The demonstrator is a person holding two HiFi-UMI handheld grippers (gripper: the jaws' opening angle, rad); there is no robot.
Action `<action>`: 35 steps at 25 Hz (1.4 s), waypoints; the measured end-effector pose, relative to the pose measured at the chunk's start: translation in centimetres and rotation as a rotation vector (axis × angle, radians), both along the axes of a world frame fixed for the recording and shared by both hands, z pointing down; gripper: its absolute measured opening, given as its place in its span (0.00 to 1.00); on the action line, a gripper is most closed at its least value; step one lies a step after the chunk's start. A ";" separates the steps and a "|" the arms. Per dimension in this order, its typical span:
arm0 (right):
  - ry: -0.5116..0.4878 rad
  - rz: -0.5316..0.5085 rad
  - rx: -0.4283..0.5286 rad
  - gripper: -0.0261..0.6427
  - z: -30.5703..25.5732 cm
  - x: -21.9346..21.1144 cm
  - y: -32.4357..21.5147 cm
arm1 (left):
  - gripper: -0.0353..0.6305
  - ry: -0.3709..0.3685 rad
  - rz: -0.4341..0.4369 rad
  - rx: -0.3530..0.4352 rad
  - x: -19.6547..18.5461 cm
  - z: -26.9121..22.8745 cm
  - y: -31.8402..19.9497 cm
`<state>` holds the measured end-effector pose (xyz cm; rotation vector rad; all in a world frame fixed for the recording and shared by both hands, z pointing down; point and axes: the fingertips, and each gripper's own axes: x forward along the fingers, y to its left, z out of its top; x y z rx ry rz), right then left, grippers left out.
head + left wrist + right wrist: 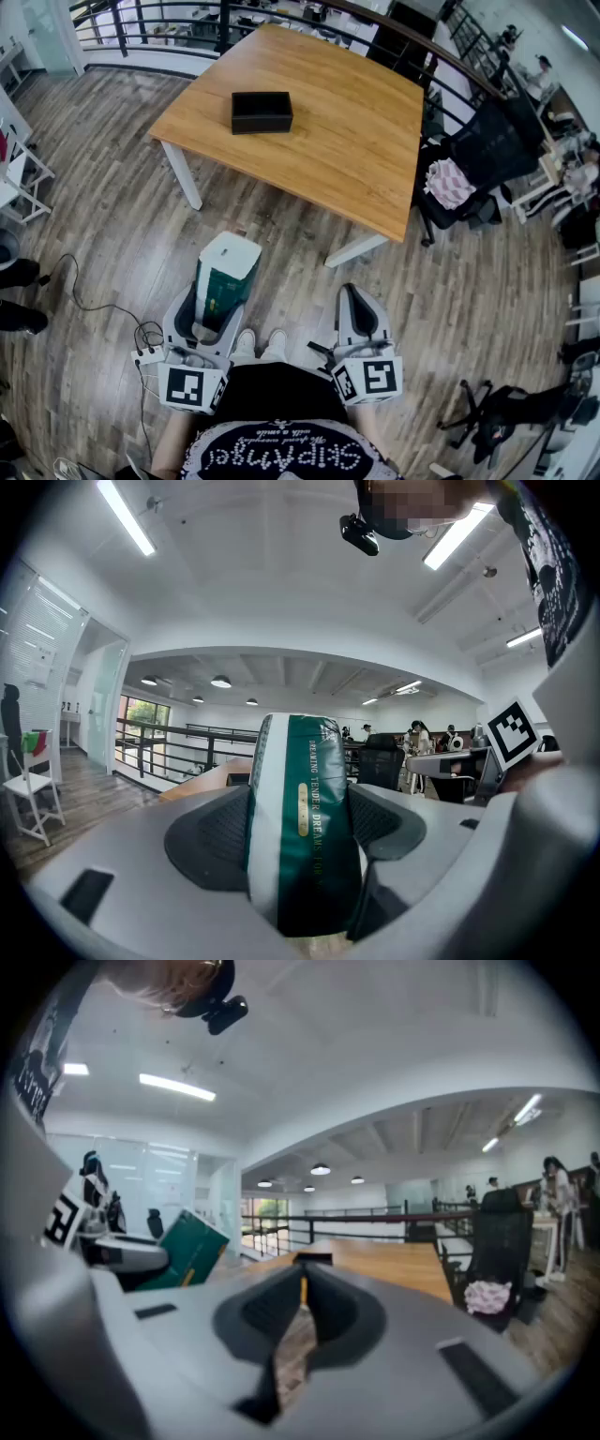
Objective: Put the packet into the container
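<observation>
A green and white packet (223, 277) stands upright between the jaws of my left gripper (208, 309), which is shut on it low in the head view, far short of the table. In the left gripper view the packet (305, 827) fills the gap, both dark pads pressed against its sides. My right gripper (361, 314) is beside it on the right, shut with nothing held; its jaws meet at the tip (302, 1302). The black open container (262, 112) sits on the wooden table (356, 141), toward its left side. The packet (192, 1249) also shows at the left of the right gripper view.
Wood-plank floor lies between me and the table. A black office chair (487, 150) with a pink cloth (448, 183) stands right of the table. Cables and a power strip (145, 354) lie on the floor at left. A railing (187, 19) runs behind the table.
</observation>
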<state>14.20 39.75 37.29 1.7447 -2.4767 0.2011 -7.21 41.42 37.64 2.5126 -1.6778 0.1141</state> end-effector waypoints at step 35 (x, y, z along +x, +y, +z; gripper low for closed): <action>-0.037 -0.051 -0.016 0.10 0.7 5.3 1.9 | 0.58 0.023 -0.123 0.028 2.5 -0.5 1.4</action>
